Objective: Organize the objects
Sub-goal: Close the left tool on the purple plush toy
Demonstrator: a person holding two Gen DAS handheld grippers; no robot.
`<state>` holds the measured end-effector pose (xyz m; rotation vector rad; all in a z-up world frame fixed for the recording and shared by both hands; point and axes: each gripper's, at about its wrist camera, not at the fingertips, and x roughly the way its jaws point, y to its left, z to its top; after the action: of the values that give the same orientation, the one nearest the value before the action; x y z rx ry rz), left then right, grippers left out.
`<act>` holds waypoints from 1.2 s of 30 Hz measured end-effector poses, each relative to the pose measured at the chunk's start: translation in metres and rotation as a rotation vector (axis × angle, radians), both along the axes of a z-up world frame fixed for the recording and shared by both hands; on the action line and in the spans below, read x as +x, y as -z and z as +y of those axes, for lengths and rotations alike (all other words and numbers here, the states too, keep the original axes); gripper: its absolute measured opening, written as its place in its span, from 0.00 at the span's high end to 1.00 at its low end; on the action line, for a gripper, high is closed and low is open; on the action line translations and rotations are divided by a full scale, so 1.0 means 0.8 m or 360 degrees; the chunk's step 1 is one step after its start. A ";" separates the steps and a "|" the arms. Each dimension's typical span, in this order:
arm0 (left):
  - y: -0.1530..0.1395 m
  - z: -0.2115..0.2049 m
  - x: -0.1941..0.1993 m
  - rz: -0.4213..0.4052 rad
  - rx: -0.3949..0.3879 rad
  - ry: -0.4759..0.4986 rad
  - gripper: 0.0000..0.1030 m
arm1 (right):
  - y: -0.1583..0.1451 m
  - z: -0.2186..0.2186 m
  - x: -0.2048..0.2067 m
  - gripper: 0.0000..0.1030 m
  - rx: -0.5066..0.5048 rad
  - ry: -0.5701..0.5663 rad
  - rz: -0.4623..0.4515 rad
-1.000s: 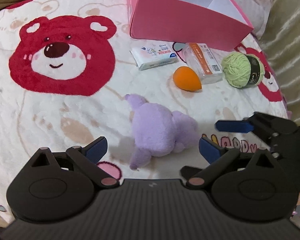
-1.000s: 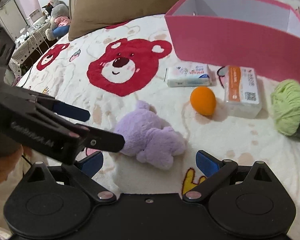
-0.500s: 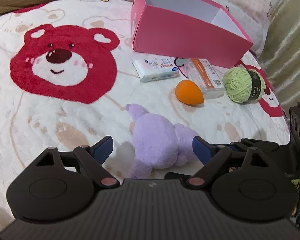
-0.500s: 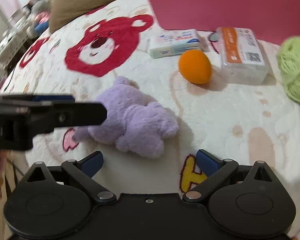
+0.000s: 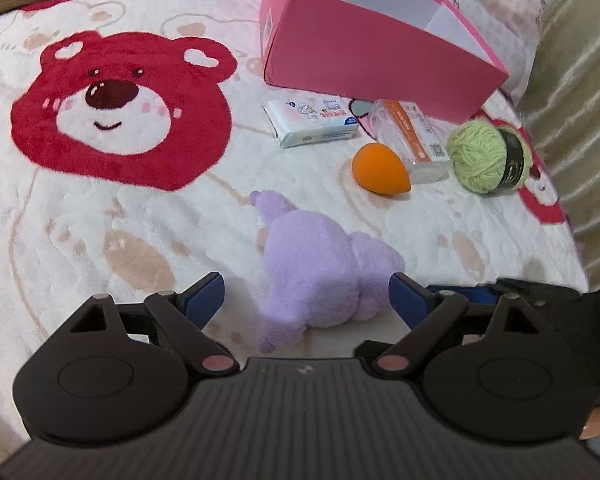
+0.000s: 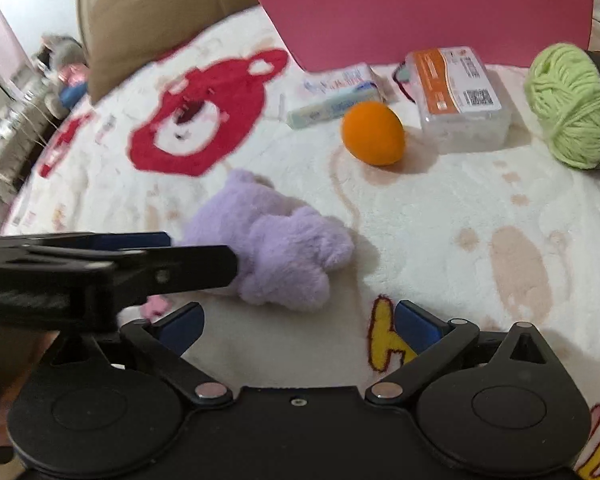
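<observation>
Left tongs (image 5: 306, 294) spread wide around the purple plush toy (image 5: 320, 276), pads either side, jaws just opened a touch, not pressing. Right tongs (image 6: 298, 326) wide open, empty, plush just ahead and left. Beyond both, on the bed blanket (image 5: 100, 240): orange sponge (image 5: 378, 168), tissue pack (image 5: 314, 120), clear case (image 5: 416, 140), green yarn (image 5: 480, 156), pink box (image 5: 372, 52).

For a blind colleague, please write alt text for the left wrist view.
The left tool, open, straddles a purple plush toy lying on a white blanket printed with a red bear. Beyond lie an orange sponge, tissue pack, clear box, green yarn and an open pink box.
</observation>
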<state>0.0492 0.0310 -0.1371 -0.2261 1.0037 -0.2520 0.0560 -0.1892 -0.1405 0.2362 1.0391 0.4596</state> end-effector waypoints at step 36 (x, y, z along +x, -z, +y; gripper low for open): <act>0.007 -0.007 -0.011 0.0072 -0.0188 -0.0195 0.62 | -0.007 0.013 -0.001 0.59 -0.0120 -0.0074 -0.0157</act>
<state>0.0402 0.0256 -0.1430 -0.4012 1.0166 -0.1952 0.0553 -0.1786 -0.1348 0.1216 0.9647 0.4686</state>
